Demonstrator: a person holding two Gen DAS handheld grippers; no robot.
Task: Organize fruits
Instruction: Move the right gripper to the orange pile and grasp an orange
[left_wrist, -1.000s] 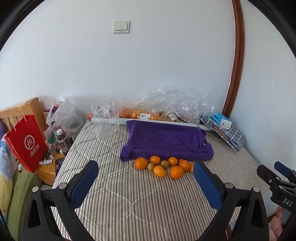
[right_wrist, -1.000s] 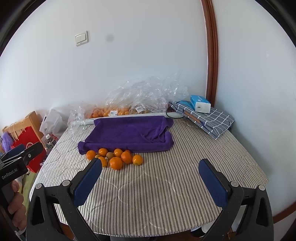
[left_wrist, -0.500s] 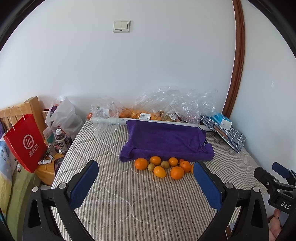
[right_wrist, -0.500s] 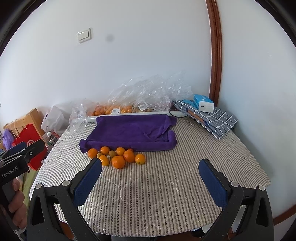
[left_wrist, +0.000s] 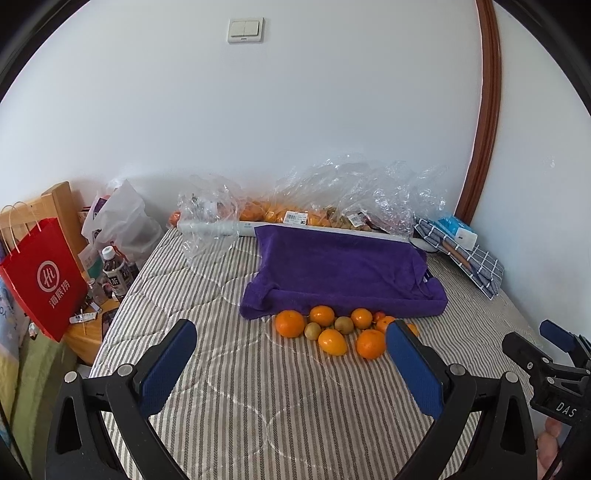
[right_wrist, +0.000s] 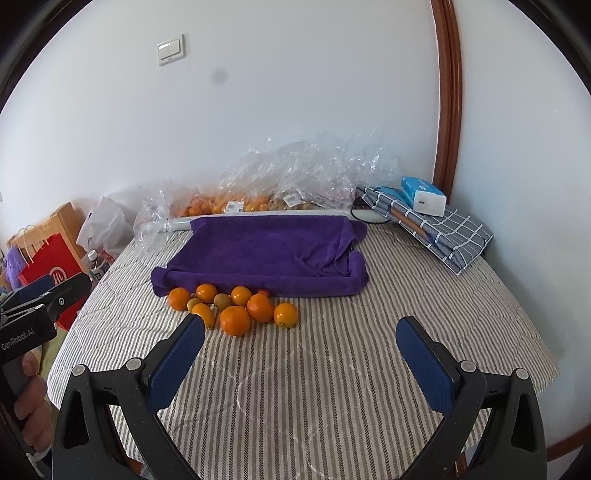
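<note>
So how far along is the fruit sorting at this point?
Nothing looks done: the oranges and small green fruits sit mixed in one cluster on the striped table, at the purple towel's front edge. Left claw and right claw are open and empty, short of the pile. All sorting remains.

Red paper bag (left_wrist: 40, 275), drink bottle (left_wrist: 116, 271), tissue box (right_wrist: 423, 195), wall switch (left_wrist: 245, 30)
</note>
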